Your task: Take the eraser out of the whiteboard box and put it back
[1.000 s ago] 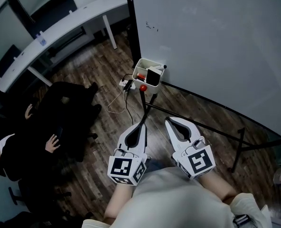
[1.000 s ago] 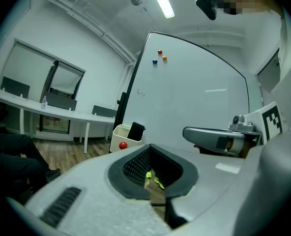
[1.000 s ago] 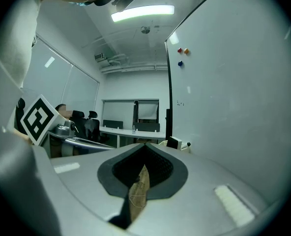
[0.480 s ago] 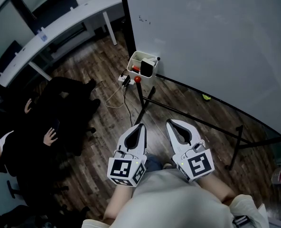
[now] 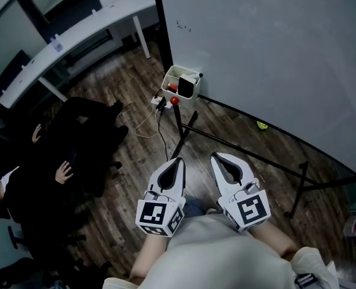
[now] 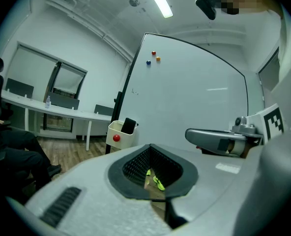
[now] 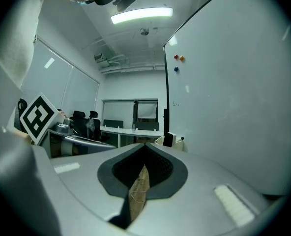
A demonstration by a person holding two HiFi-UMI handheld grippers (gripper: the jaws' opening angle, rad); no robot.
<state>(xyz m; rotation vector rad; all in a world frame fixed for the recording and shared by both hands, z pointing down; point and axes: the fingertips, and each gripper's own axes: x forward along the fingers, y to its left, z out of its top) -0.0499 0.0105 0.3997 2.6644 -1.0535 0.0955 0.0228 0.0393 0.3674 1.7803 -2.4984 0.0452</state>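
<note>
The white whiteboard box (image 5: 173, 77) hangs at the whiteboard's (image 5: 274, 47) lower left corner. The black eraser (image 5: 185, 87) stands upright inside it, and a red knob (image 5: 174, 100) sits just below. My left gripper (image 5: 178, 159) and right gripper (image 5: 216, 156) are side by side close to my body, well short of the box, both shut and holding nothing. In the left gripper view the box (image 6: 115, 130) and the eraser (image 6: 129, 126) are ahead on the left, beyond the left gripper (image 6: 151, 146). The right gripper view shows the eraser (image 7: 169, 139) small, just past the right gripper (image 7: 144, 145).
The whiteboard's black stand legs (image 5: 250, 156) run across the wooden floor in front of me. A power strip with a cable (image 5: 160, 104) lies by the box. A seated person in black (image 5: 39, 179) is at the left, with a long white desk (image 5: 76, 32) behind. A yellow-green scrap (image 5: 261, 124) lies on the floor.
The box has shifted slightly up and left in the head view, and the yellow-green scrap has come into view. Both grippers stay shut, side by side.
</note>
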